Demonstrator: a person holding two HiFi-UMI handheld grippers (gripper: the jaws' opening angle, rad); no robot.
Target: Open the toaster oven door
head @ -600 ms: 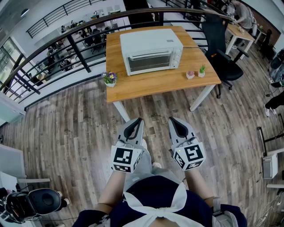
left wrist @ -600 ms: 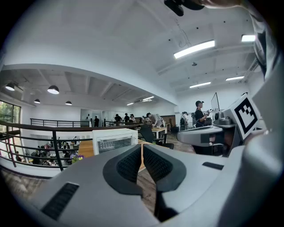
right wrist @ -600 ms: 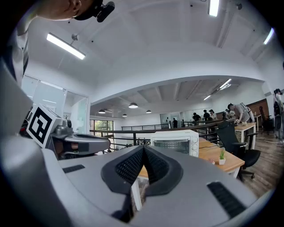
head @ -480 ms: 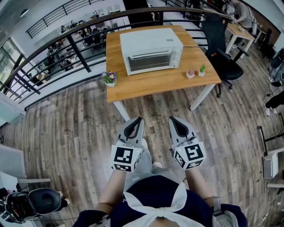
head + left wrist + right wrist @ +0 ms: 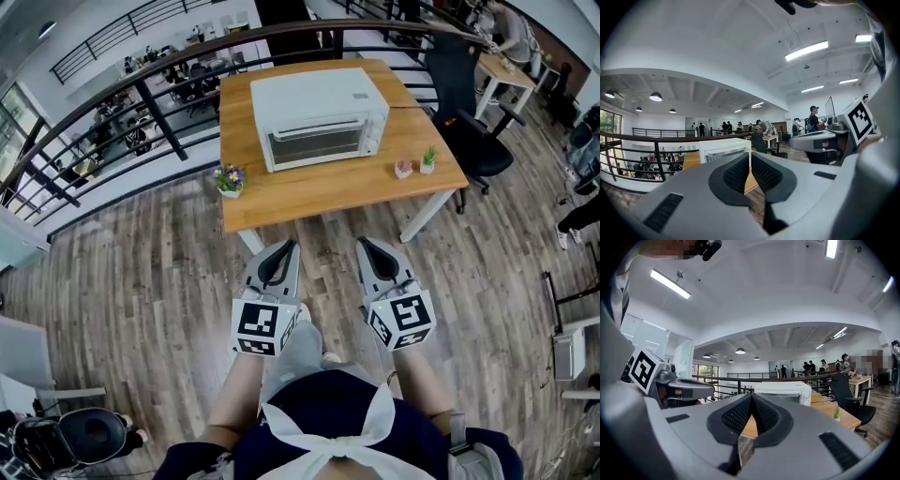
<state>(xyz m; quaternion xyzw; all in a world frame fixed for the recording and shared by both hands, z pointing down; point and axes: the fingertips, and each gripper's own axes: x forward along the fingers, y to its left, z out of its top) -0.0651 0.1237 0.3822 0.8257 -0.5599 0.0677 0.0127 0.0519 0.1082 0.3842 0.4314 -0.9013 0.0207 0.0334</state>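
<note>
the white toaster oven (image 5: 319, 112) stands on the wooden bench (image 5: 328, 185), at 12 o'clock from the person, with its glass door (image 5: 317, 142) shut and facing them. both tongs hang side by side above the wood floor (image 5: 141, 262), well apart from the bench, tips pointing to 12 o'clock. the left tongs (image 5: 285, 247) are pressed together with nothing between them. the right tongs (image 5: 367, 245) are pressed together too, and empty. a small pot of purple flowers (image 5: 230, 177) sits at the oven's 8 o'clock, near the bench corner. a tiny pink pot (image 5: 404, 169) and a tiny green plant (image 5: 427, 155) sit at its 4 o'clock. a black office chair (image 5: 467, 103) stands at the bench's 3 o'clock.
</note>
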